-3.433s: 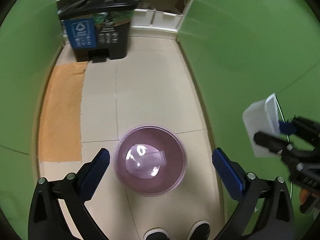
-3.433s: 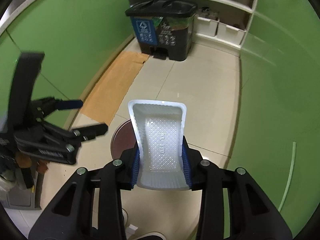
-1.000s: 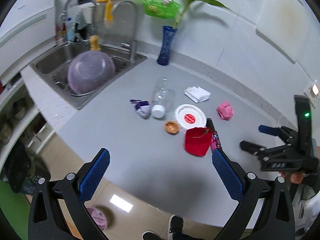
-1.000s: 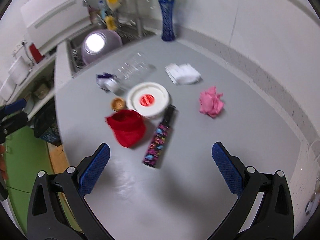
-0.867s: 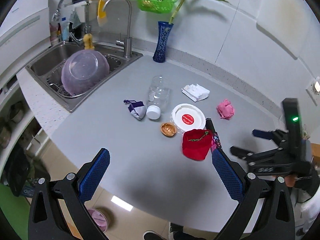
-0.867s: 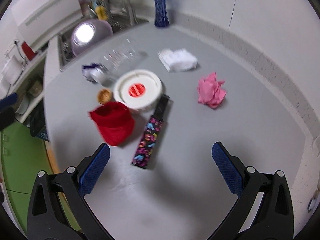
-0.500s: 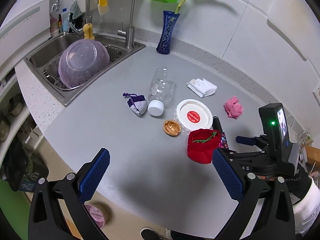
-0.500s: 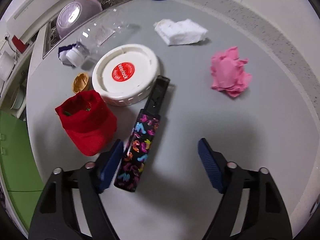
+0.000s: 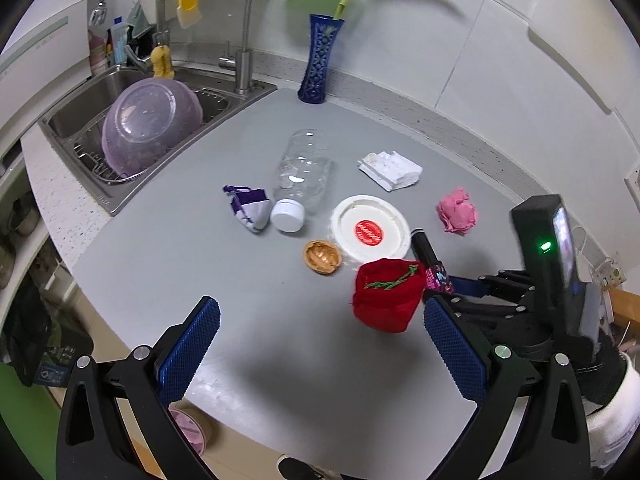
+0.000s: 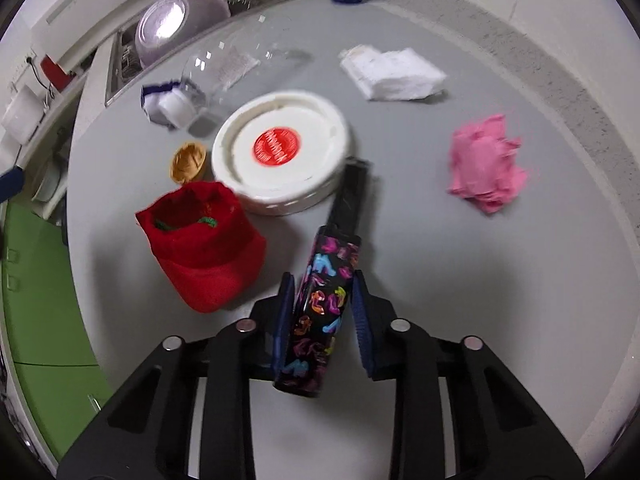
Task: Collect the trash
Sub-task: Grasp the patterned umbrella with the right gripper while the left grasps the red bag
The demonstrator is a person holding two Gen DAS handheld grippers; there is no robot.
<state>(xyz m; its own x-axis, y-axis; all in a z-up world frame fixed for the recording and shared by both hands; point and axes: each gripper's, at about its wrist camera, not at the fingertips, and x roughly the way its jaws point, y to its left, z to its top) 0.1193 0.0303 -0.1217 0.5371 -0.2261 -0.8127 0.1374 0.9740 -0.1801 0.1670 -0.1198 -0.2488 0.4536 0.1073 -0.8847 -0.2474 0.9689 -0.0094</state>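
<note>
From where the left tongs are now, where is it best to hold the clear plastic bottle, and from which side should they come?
Grip the clear plastic bottle across its round body, coming from above. It lies on its side on the counter, its white cap next to the purple pouch, so the neck end is crowded. The left tongs stand open, probably wide enough.

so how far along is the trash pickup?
Done: can't tell from these views; a pink bin shows on the floor below the counter edge. In hand: right claw shut on the patterned tube; left claw open, empty. Left on the counter: red pouch, white lid, bottle, nutshell, pink wad, white tissue, purple pouch.
</note>
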